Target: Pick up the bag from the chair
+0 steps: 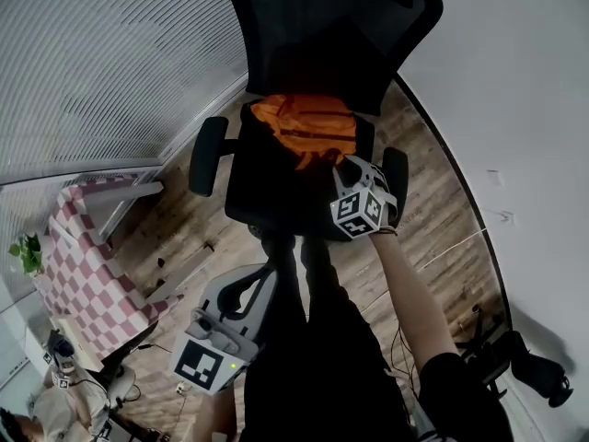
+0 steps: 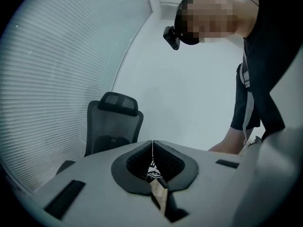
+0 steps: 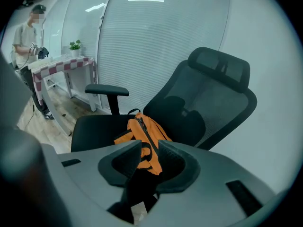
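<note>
Spotted the fingers (image 1: 350,167) of the right gripper (image 1: 354,162) from the head view, reaching over the right front part of the black chair (image 1: 262,187), tips at the near edge of the orange bag (image 1: 308,127). Saw the bag lying on the seat, up against the mesh back. Noted the left gripper (image 1: 262,279) held low, well apart from the chair, beside the person's dark trouser leg. Made out a table (image 1: 87,265) with a pink-and-white checked cloth to the left on the wooden floor (image 1: 442,219), and a small green plant (image 1: 28,251) at its far end.

From the left gripper view, found the fingers (image 2: 137,162) clenched, pad against pad, with only a thin seam between them and nothing gripped. Saw beyond them a black chair back with headrest (image 2: 113,126) against the slatted blind (image 2: 57,79), and the person's bare forearm (image 2: 232,145) low at the right.

From the right gripper view, found the fingers (image 3: 177,167) released and spread apart, with the lower end of the bag (image 3: 142,136) and a dark strap showing in the gap between them. Could not tell whether either pad touched the fabric. Saw the bag resting on the seat near the chair's back, zip running up its middle, just behind the armrest (image 3: 106,90). Made out the checked table (image 3: 61,65) with the plant (image 3: 75,45) on that surface far to the left, and another person (image 3: 28,37) standing beside it
</note>
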`<action>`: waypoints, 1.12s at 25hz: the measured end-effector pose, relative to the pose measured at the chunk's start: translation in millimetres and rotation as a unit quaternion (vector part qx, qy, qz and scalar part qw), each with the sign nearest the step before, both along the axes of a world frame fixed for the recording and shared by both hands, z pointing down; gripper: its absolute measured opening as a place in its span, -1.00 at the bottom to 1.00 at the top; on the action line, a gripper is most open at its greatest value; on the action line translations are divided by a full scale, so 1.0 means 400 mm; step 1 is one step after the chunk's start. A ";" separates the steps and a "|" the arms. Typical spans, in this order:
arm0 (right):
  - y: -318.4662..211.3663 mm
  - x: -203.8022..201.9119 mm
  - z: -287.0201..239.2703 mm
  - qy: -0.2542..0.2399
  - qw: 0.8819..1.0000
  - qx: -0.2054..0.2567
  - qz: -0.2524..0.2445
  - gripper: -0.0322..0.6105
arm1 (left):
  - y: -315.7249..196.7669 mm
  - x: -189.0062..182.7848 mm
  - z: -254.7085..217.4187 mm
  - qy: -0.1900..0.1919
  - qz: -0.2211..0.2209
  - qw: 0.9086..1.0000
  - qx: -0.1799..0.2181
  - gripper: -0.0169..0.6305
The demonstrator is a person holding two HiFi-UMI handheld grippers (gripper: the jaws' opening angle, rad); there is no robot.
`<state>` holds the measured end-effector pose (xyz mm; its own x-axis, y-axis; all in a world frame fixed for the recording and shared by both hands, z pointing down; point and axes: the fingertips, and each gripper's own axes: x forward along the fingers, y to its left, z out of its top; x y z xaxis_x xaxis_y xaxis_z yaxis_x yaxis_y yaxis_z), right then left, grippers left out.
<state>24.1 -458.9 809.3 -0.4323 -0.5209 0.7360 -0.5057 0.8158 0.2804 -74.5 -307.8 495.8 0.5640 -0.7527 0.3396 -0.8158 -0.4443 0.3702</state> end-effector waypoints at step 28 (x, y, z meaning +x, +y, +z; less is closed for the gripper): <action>-0.091 -0.014 0.226 0.101 0.995 0.003 -0.010 -0.58 | -0.044 0.003 0.079 -0.006 0.010 0.999 -0.045 -0.84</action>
<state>18.6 -495.4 899.7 -0.2861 -0.5176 0.8064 -0.4222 0.8235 0.3788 -73.3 -325.2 527.4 0.5742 -0.7070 0.4128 -0.8118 -0.4262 0.3992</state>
